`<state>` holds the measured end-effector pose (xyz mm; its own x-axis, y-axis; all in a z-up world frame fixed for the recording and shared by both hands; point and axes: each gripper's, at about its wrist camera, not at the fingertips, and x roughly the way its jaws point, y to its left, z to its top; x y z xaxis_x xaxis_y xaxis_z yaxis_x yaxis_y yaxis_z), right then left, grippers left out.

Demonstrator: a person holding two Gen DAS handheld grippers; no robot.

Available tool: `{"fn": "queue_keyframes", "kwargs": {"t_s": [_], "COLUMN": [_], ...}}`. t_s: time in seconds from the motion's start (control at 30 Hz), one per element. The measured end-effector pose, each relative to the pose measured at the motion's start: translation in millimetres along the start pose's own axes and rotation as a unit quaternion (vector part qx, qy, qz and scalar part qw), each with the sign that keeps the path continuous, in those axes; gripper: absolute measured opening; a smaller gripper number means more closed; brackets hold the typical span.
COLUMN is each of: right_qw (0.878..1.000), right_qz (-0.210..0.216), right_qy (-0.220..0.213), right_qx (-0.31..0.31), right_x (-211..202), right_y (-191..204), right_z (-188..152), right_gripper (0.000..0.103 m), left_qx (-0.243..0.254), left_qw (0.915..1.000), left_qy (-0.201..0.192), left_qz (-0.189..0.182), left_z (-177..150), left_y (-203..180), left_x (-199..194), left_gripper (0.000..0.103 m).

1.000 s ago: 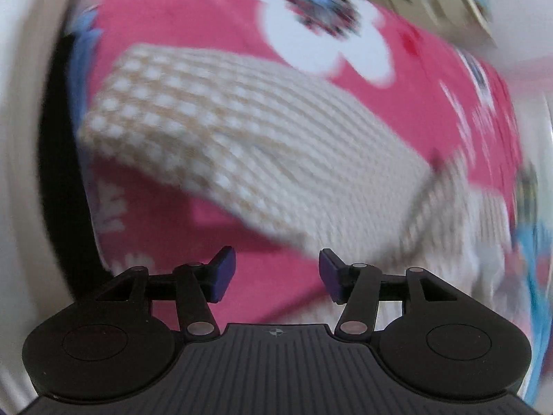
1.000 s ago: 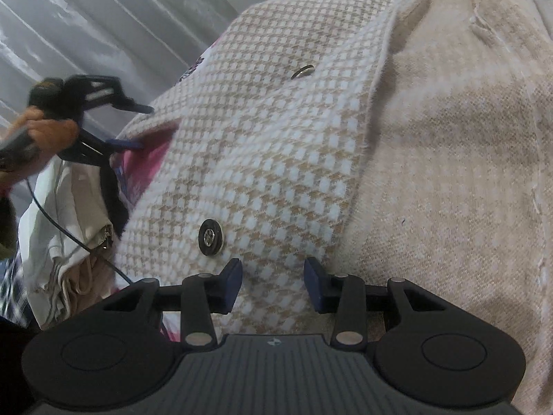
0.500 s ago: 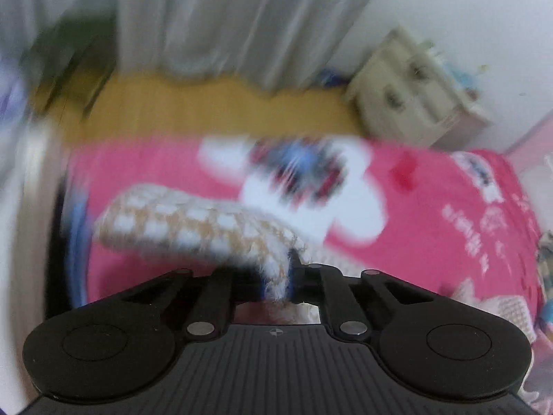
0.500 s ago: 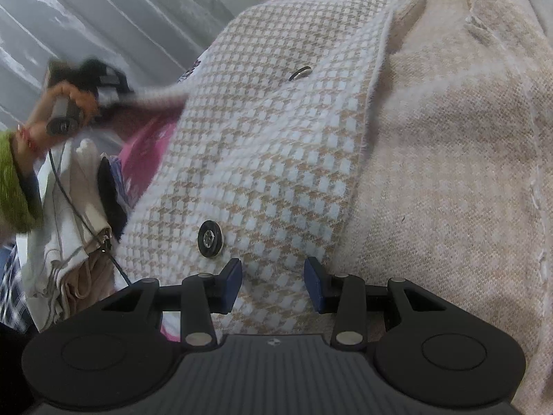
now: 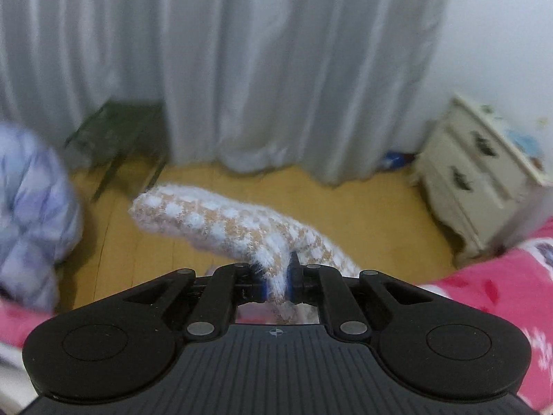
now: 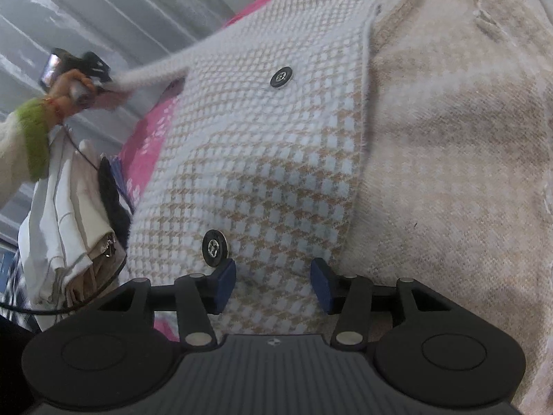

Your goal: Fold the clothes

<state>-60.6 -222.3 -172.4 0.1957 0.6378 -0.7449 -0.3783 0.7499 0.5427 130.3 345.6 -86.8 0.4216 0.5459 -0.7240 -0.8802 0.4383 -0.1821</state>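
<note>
Beige-and-white checked wool fills both views: a jacket [image 6: 269, 159] lies spread on the pink bedspread [image 6: 145, 152], its inside lining turned up on one side. The left gripper [image 5: 276, 282] is clamped tight on the jacket's sleeve [image 5: 214, 221], which stretches out lifted above the wooden floor [image 5: 363, 214]. The right gripper [image 6: 273, 285] hangs just over the front panel beside a dark button [image 6: 215, 248]; its jaws have just been opening and stand apart, gripping nothing.
</note>
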Motion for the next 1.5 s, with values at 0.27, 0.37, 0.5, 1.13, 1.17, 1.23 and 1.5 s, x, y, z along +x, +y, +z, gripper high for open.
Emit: {"fn": "queue_keyframes", "kwargs": {"t_s": [0.27, 0.37, 0.5, 1.13, 1.17, 1.23, 1.5], "right_qw": [1.0, 1.0, 1.0, 0.992, 0.991, 0.988, 0.976], "right_qz": [0.001, -0.001, -0.001, -0.04, -0.052, -0.075, -0.118], "right_qy": [-0.005, -0.004, -0.005, -0.117, -0.124, -0.136, -0.164], "right_qx": [0.009, -0.001, -0.016, -0.011, -0.011, -0.015, 0.077], "right_x": [-1.7, -0.6, 0.8, -45.2, -40.7, -26.6, 48.1], "right_y": [-1.8, 1.0, 6.7, -7.5, -11.6, -20.8, -75.6], "right_z": [-0.4, -1.0, -2.8, 67.2, 81.5, 114.0, 224.8], "right_gripper": [0.055, 0.056, 0.063, 0.065, 0.065, 0.065, 0.067], "left_qx": [-0.023, -0.134, -0.149, 0.247, 0.267, 0.305, 0.407], "left_qw": [0.9883, 0.975, 0.9767, 0.9462, 0.9396, 0.9214, 0.8767], "left_qy": [0.131, 0.152, 0.064, 0.106, 0.098, 0.097, 0.039], "left_qz": [0.075, 0.091, 0.141, -0.181, -0.191, -0.221, -0.254], "left_z": [-2.5, -4.5, 5.2, -138.1, -147.9, -168.4, -223.2], "left_y": [22.6, 53.9, 55.6, -209.5, -220.2, -237.7, -259.4], "left_x": [41.9, 41.8, 14.9, -3.7, -1.1, 1.8, 5.2], "left_gripper": [0.029, 0.029, 0.032, 0.066, 0.066, 0.066, 0.067]}}
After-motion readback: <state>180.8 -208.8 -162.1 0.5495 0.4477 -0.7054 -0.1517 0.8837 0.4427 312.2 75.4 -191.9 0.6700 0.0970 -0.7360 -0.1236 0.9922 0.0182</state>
